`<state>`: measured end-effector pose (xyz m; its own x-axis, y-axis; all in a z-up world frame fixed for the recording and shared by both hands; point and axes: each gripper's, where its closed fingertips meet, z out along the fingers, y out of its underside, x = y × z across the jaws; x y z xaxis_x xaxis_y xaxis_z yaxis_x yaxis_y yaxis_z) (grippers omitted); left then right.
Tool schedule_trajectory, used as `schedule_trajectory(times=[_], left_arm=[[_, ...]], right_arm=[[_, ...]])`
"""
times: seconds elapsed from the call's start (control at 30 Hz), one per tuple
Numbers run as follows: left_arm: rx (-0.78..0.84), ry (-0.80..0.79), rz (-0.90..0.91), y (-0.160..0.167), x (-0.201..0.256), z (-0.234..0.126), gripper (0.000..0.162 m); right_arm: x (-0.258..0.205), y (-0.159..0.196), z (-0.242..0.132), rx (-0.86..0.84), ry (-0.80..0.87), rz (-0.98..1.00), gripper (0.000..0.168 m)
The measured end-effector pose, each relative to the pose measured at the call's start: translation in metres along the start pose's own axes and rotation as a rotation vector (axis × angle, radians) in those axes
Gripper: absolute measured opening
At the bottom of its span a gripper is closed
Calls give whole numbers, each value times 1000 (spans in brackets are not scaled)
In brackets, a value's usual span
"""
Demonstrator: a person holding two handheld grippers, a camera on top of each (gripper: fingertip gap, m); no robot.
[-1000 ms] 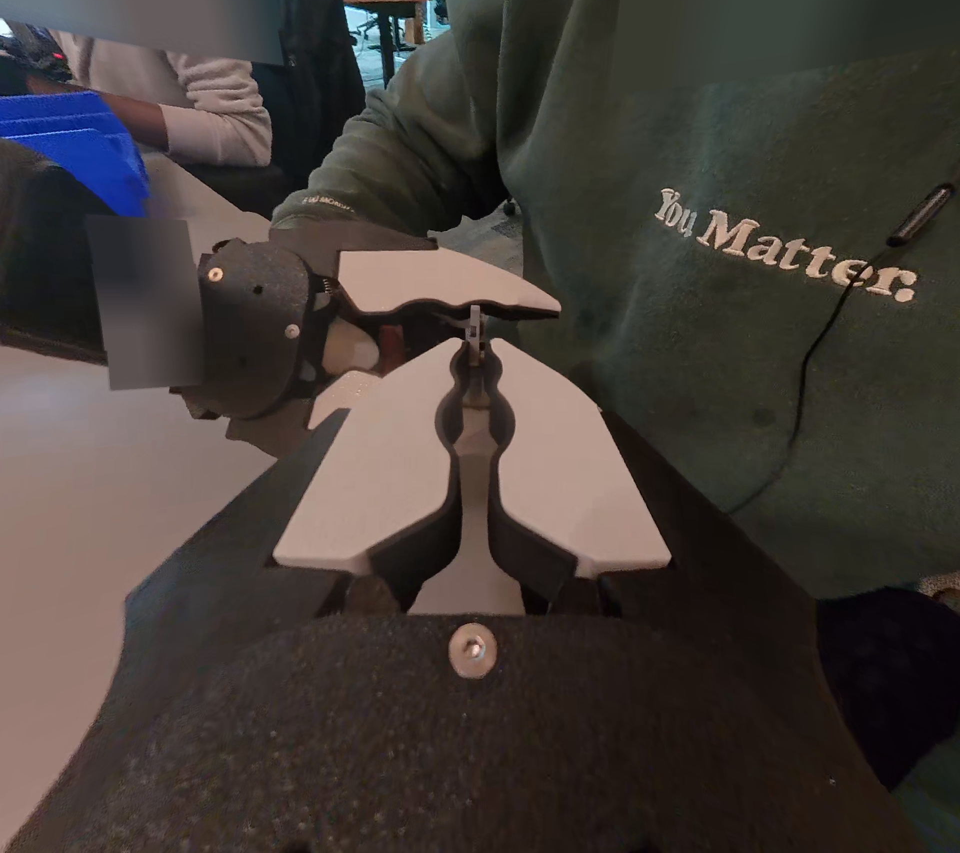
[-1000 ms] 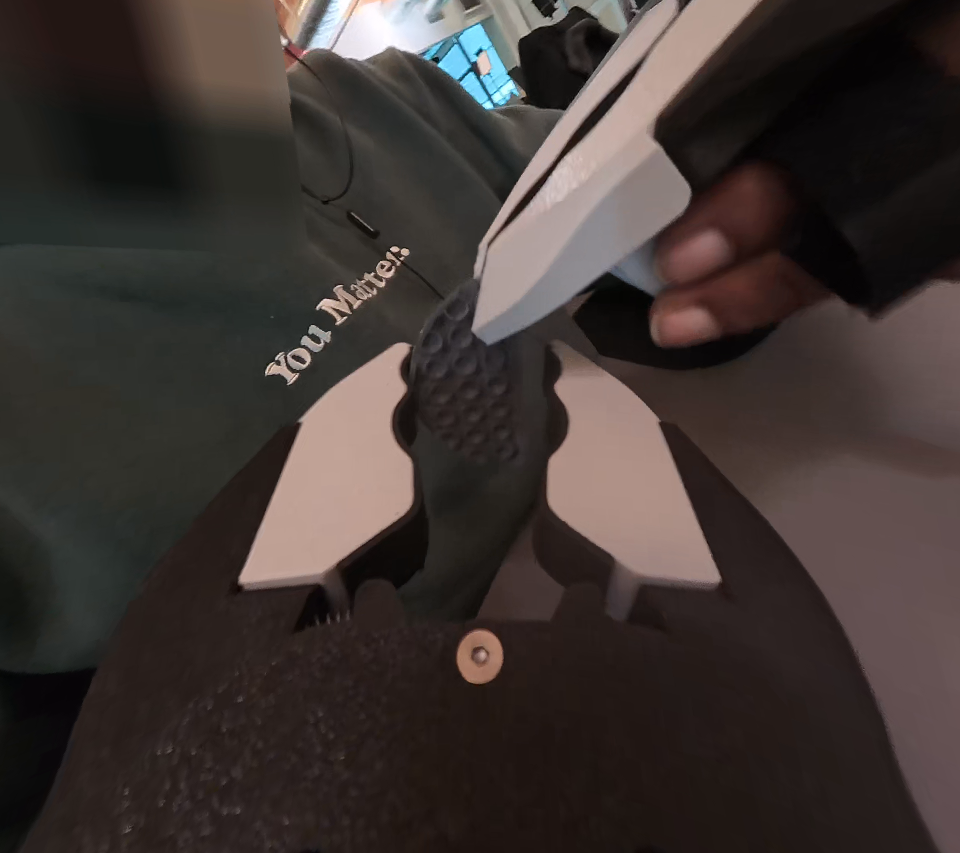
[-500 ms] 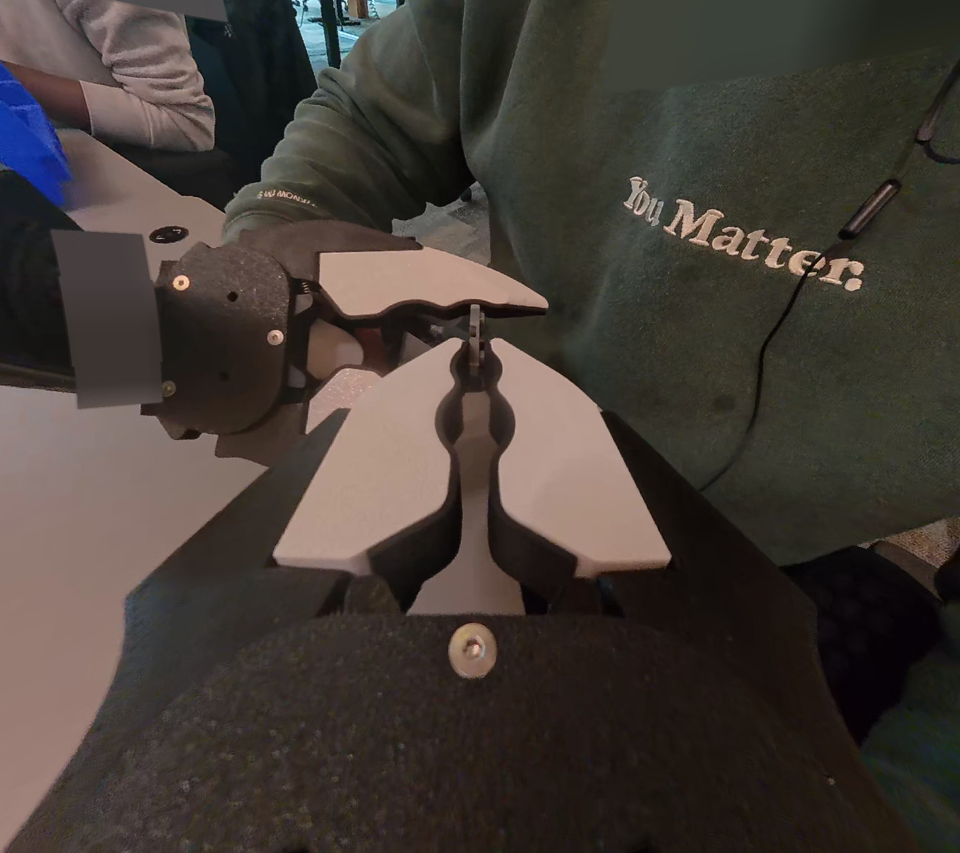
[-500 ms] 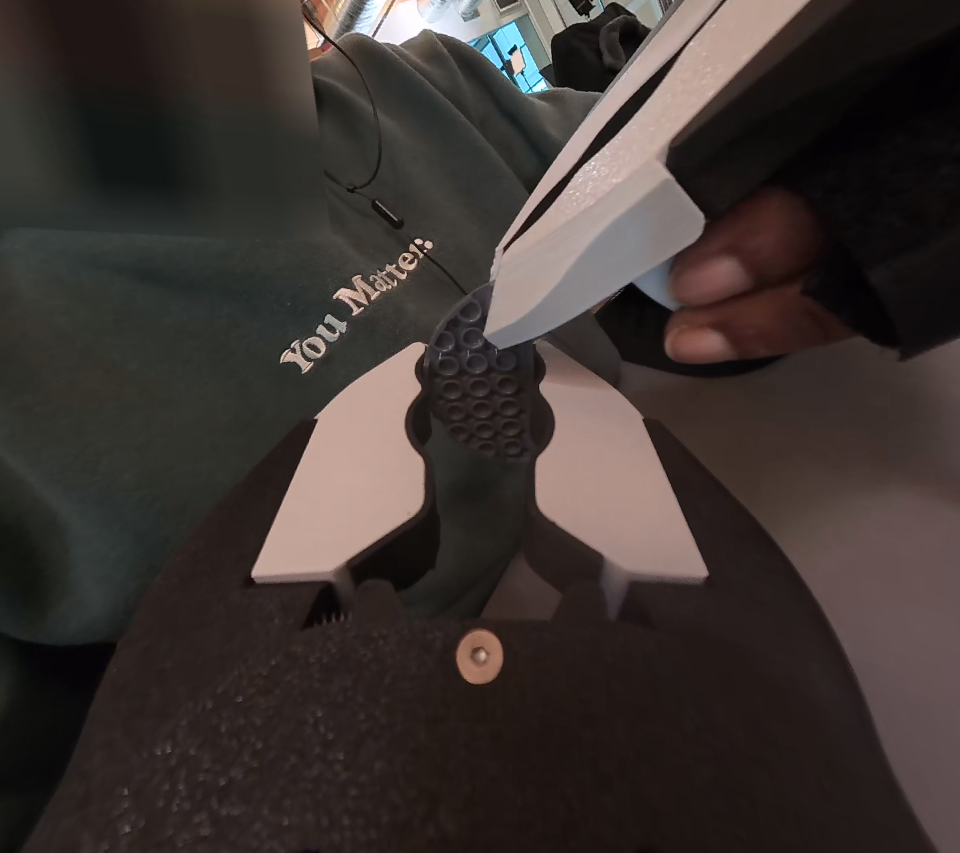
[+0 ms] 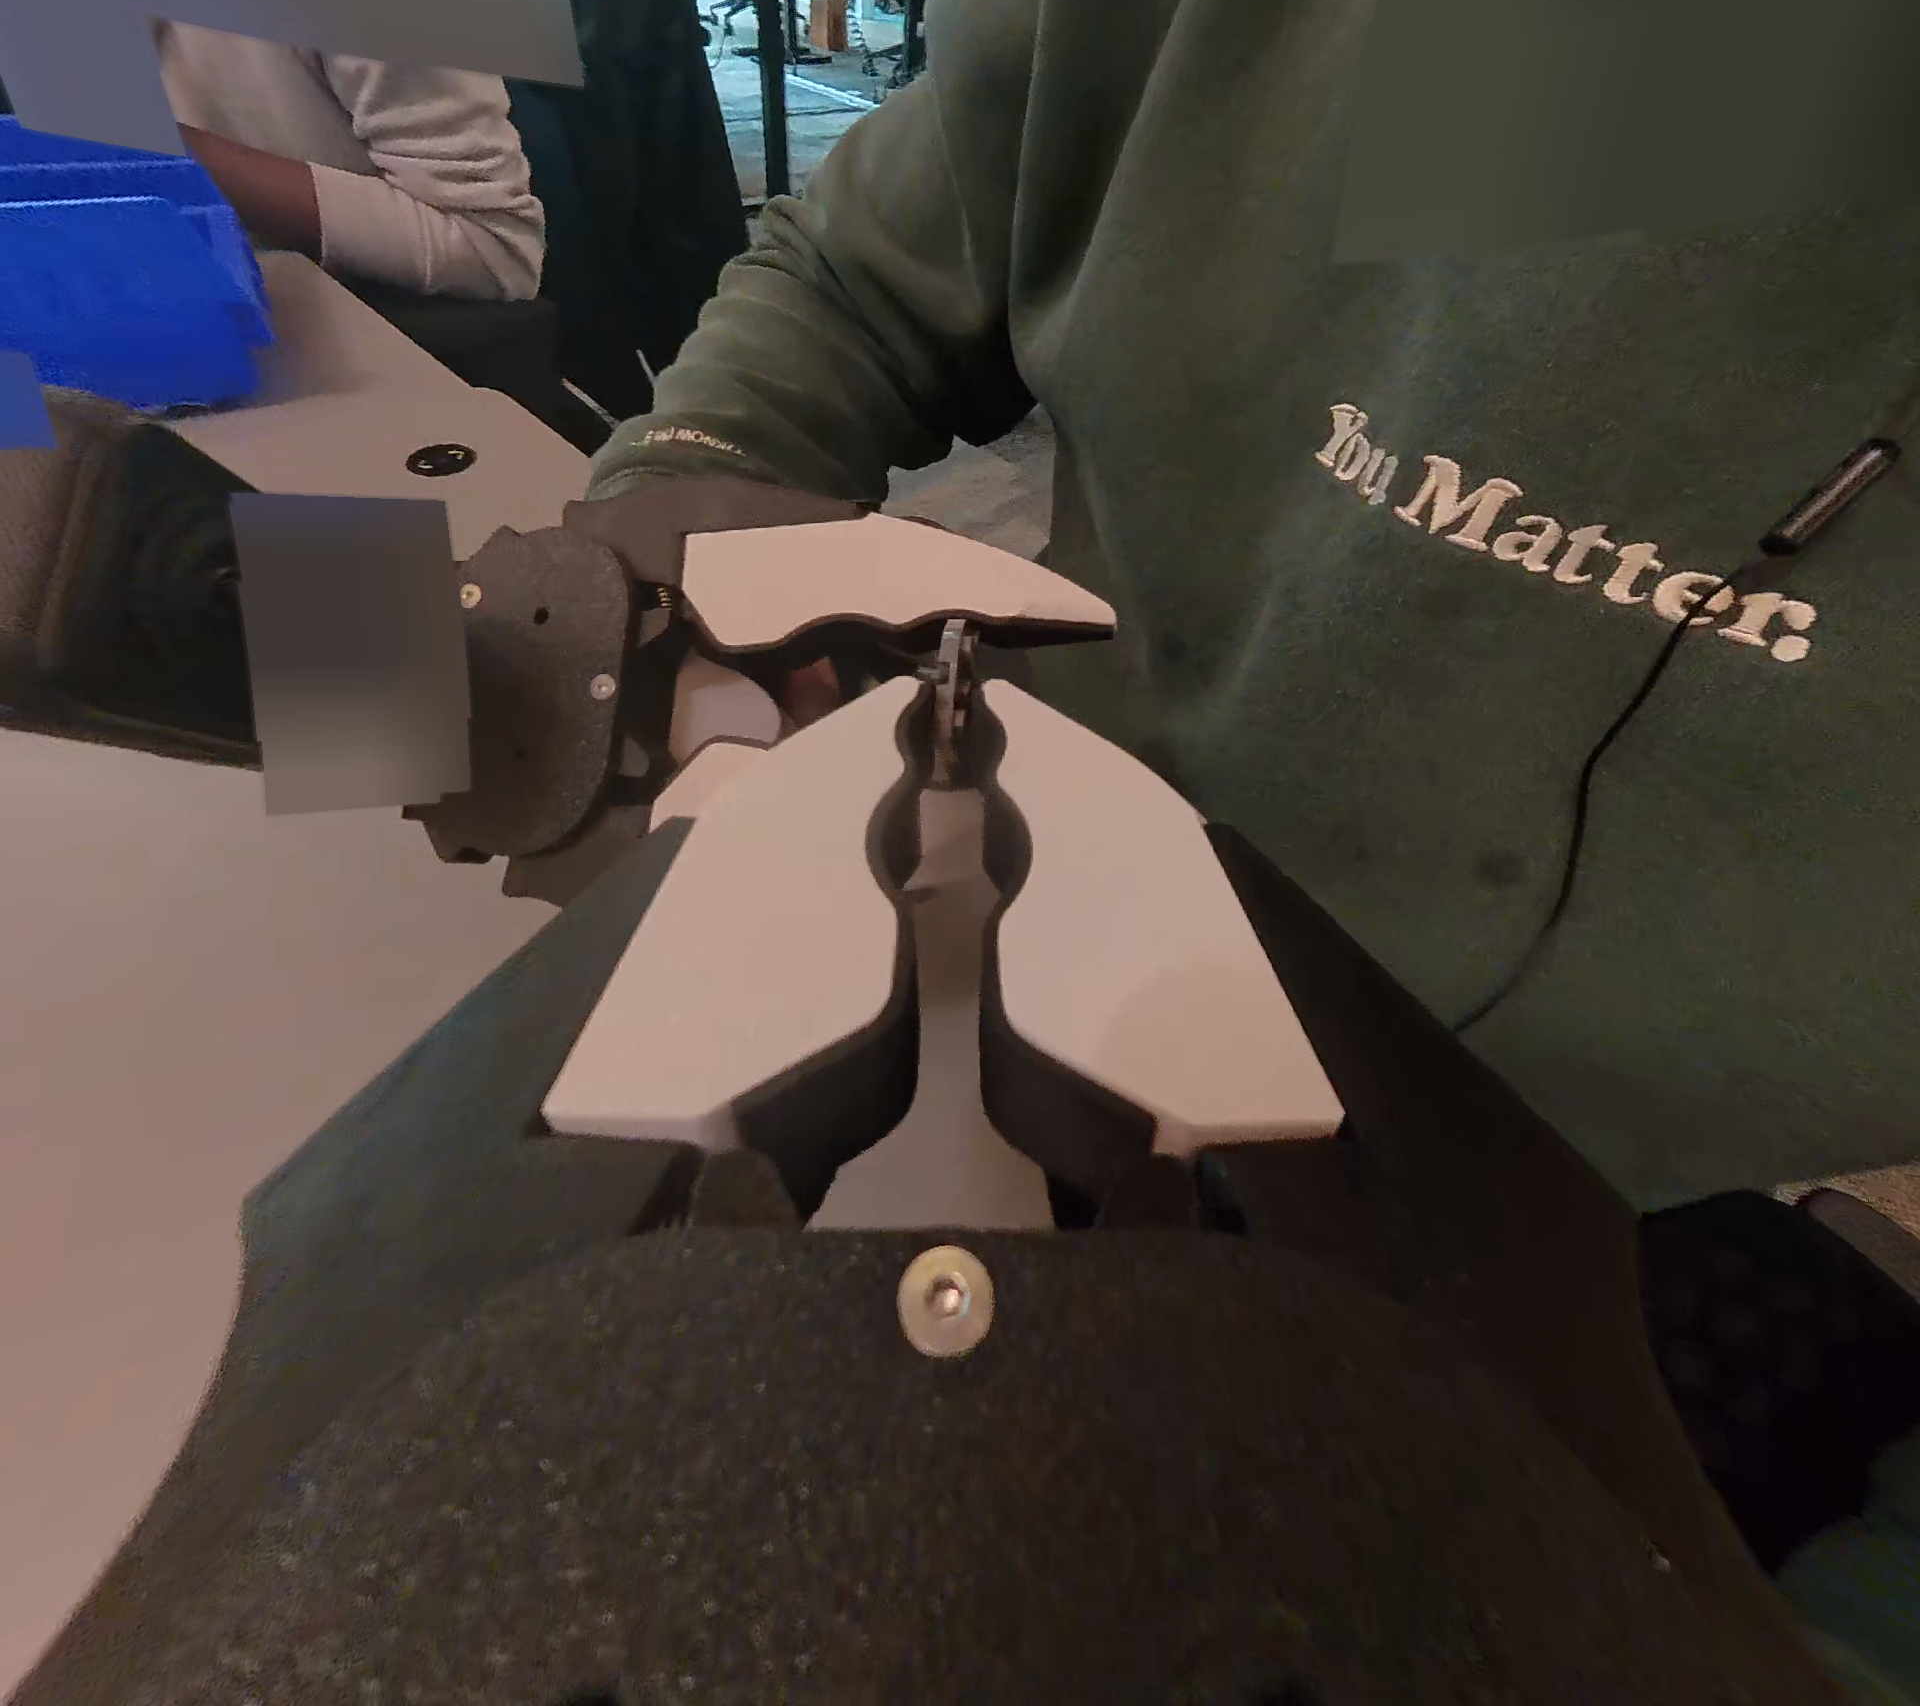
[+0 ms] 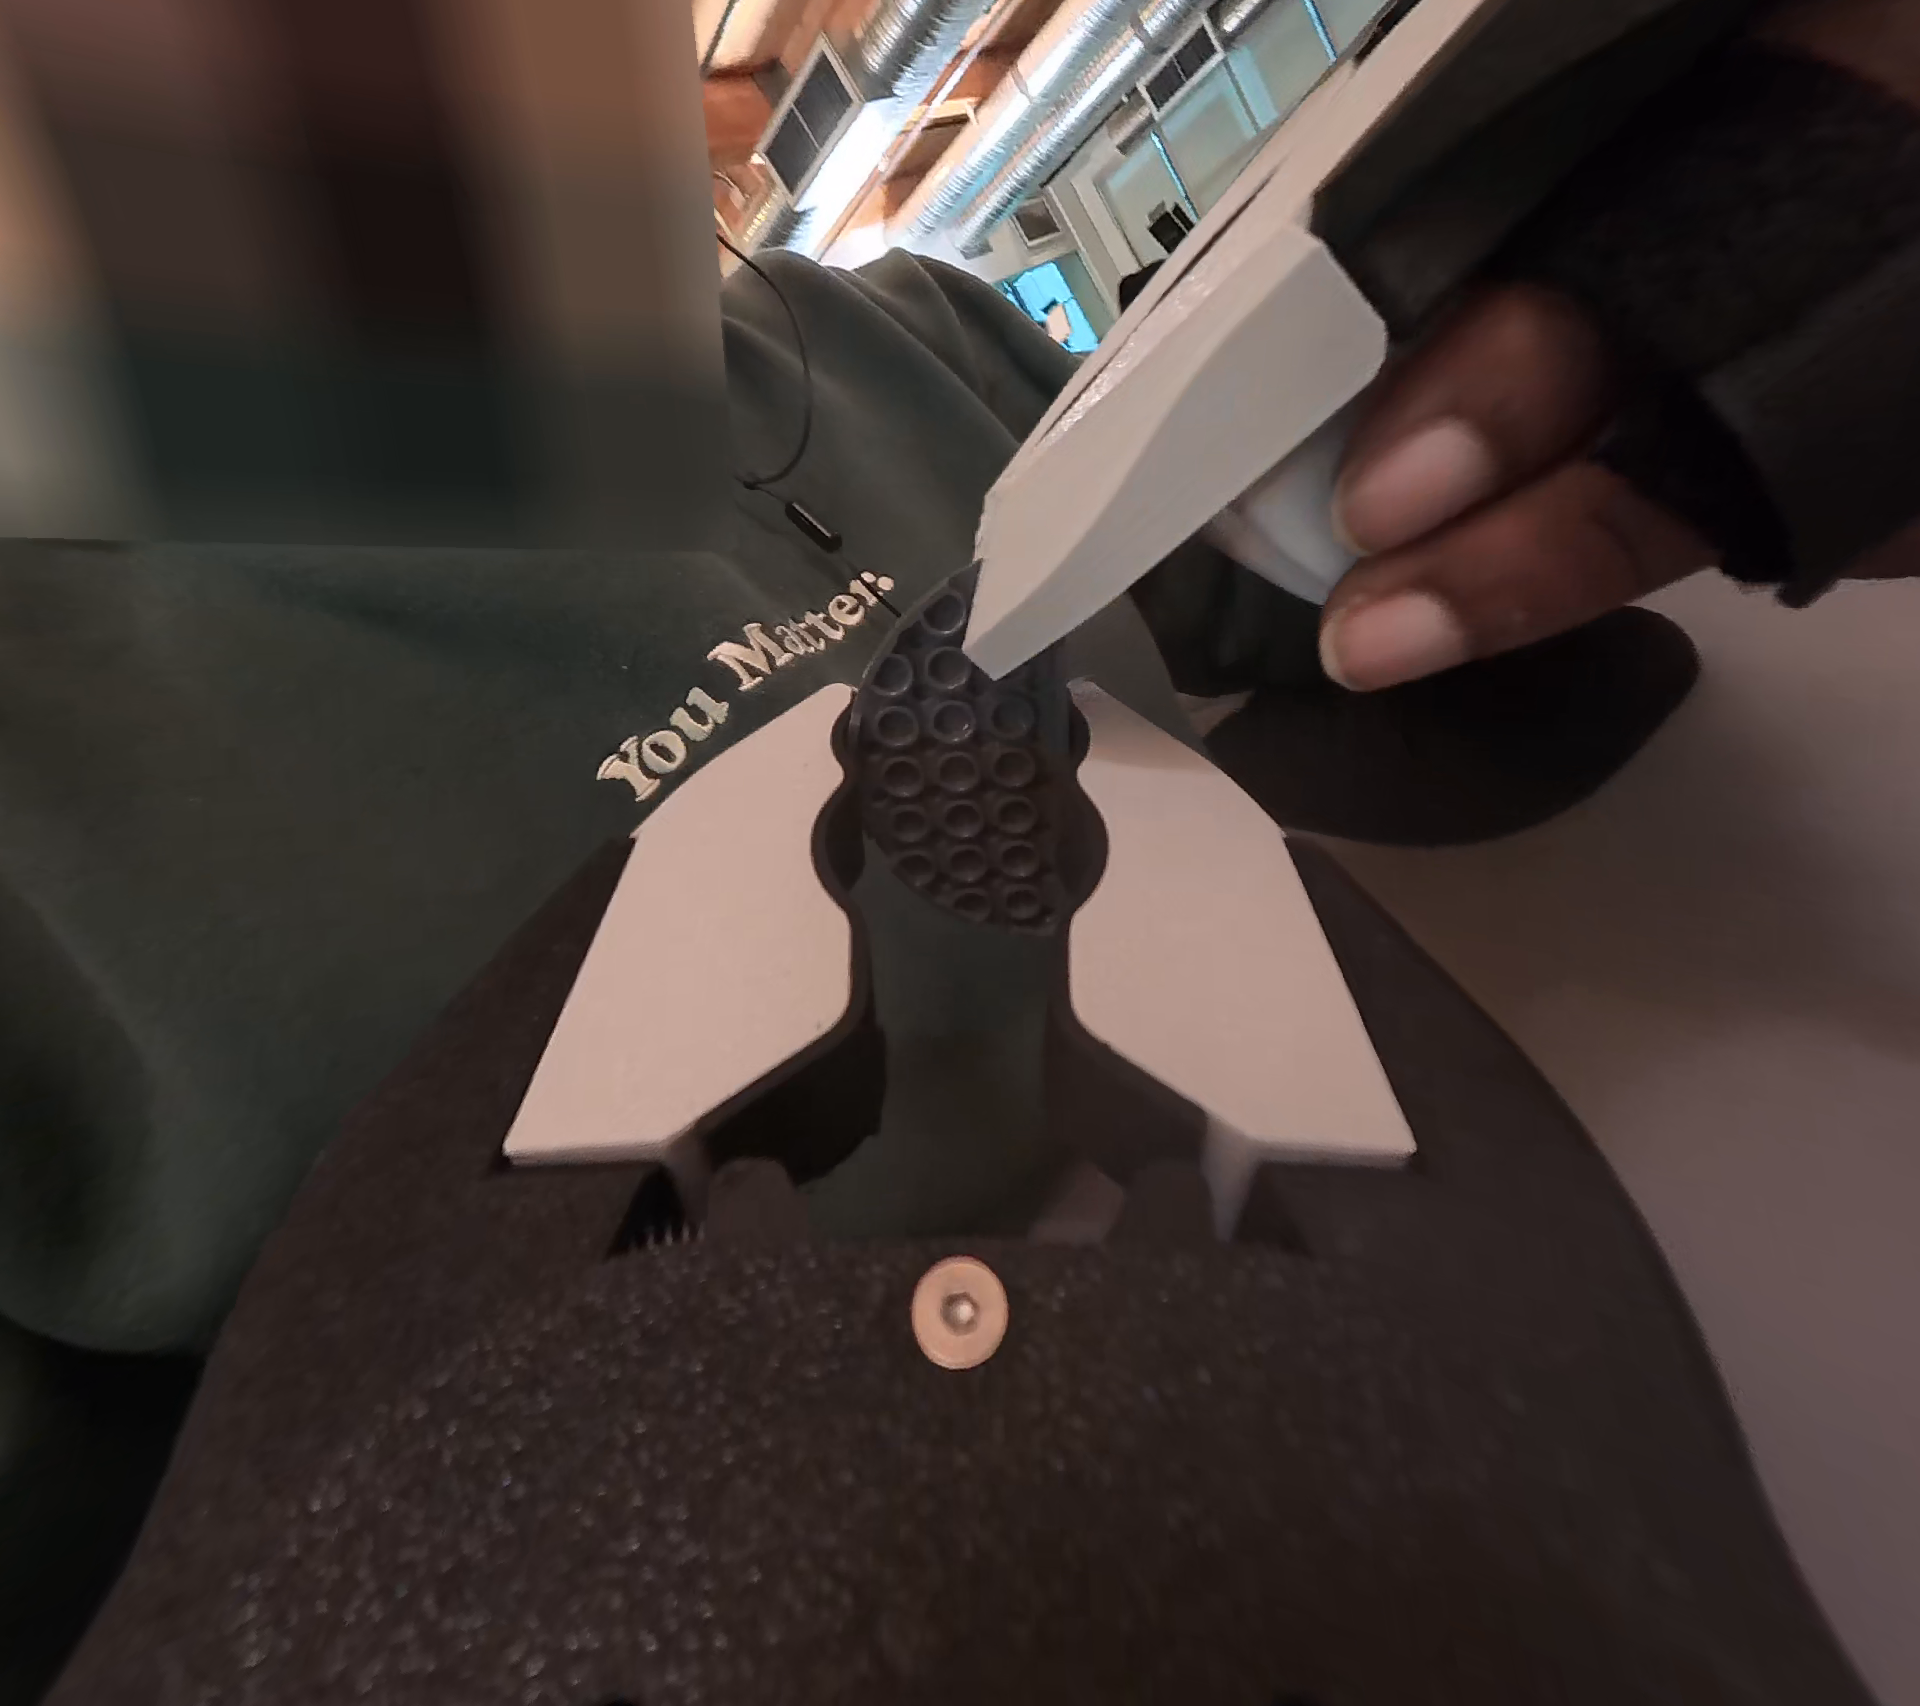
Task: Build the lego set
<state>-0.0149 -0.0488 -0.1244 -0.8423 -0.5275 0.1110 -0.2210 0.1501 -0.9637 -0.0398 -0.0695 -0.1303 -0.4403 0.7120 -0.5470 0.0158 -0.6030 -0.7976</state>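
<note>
A dark grey lego plate (image 6: pixel 966 804), with its round-socketed face toward the camera, is clamped across its width between the pale fingers of my right gripper (image 6: pixel 961 721). My left gripper comes in from the upper right, and its fingers (image 6: pixel 1164 430) pinch the plate's top edge. In the left wrist view the plate (image 5: pixel 951 706) shows edge-on as a thin grey sliver between the tips of my shut left gripper (image 5: pixel 951 690). My right gripper's upper finger (image 5: pixel 883 586) reaches in from the left and touches the plate's top. Both grippers are held above the table, close to the operator's chest.
The operator's green sweatshirt (image 5: pixel 1455 306) fills the space just behind the grippers. The white table (image 5: pixel 156 981) lies below left, with a round grommet hole (image 5: pixel 442 459). Blue bins (image 5: pixel 114 274) stand at far left. A person in white sleeves (image 5: pixel 416 181) sits behind. Left and right tips are no more than a few centimetres apart.
Both grippers stay locked on the plate. The right wrist view has tilted upward, showing more ceiling. The plate has turned more face-on to it.
</note>
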Motion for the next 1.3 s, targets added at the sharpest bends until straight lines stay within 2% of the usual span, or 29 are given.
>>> schedule_trajectory(times=[0.4,1.3], left_arm=[[-54,135,-74,6,8,6,4],[-46,106,-82,13,8,7,5]], right_arm=[[-1,1,2,-2,0,11,37],[5,-2,-2,31,36,28,33]])
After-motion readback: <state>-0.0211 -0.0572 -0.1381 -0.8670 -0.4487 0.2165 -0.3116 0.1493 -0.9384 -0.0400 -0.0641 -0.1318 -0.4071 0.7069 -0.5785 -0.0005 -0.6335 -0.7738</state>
